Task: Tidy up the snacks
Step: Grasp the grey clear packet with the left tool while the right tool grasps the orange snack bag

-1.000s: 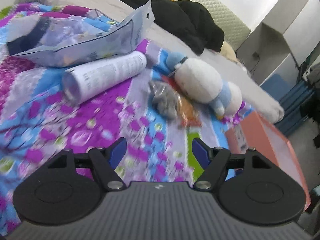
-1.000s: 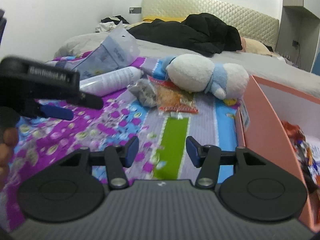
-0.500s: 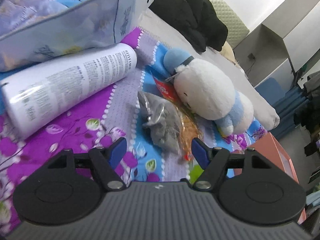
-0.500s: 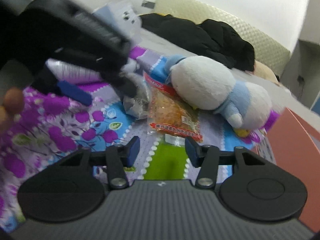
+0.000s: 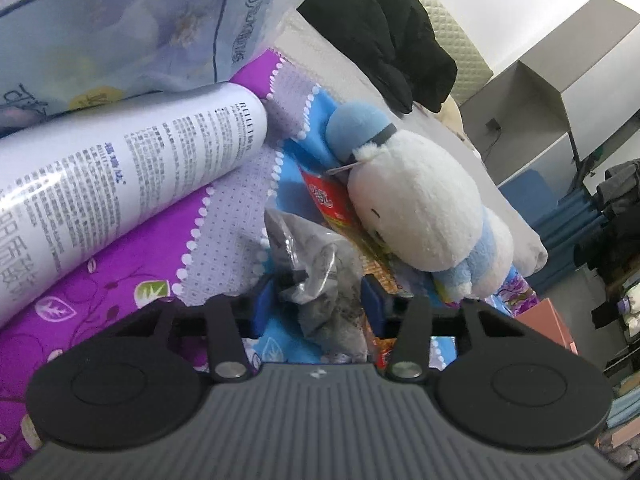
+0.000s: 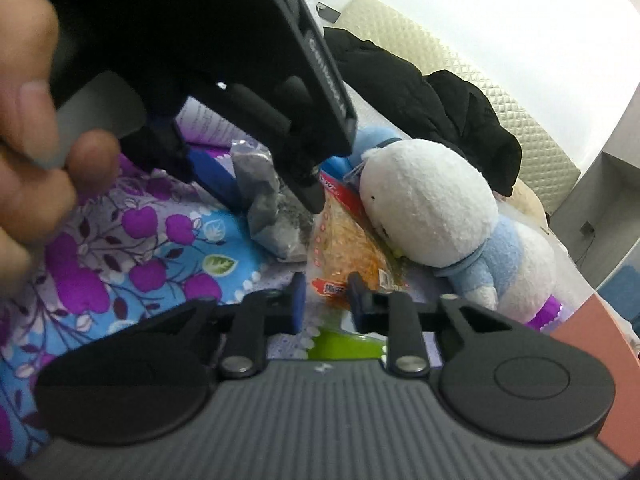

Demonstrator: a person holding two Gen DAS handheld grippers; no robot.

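Note:
A grey crumpled snack bag [image 5: 324, 280] lies on the floral bedspread, and my left gripper [image 5: 318, 304] is open with its blue pads on either side of it. It also shows in the right wrist view [image 6: 270, 216], with the left gripper [image 6: 260, 180] over it. An orange snack packet [image 6: 348, 256] lies beside it, partly under a white and blue plush toy [image 6: 432, 208]. My right gripper [image 6: 326, 302] is open, its pads at the packet's near end. In the left wrist view the packet [image 5: 340, 212] is mostly hidden by the plush [image 5: 416, 208].
A white cylindrical bottle [image 5: 120, 184] and a large pale blue plastic bag [image 5: 120, 28] lie at the left. Black clothing [image 5: 380, 36] is heaped by the headboard. An orange box edge [image 6: 592, 332] is at the right.
Both grippers moved forward and down toward the snacks. The left gripper's pads came around the grey bag. The right gripper's jaws narrowed and reached the orange packet's end.

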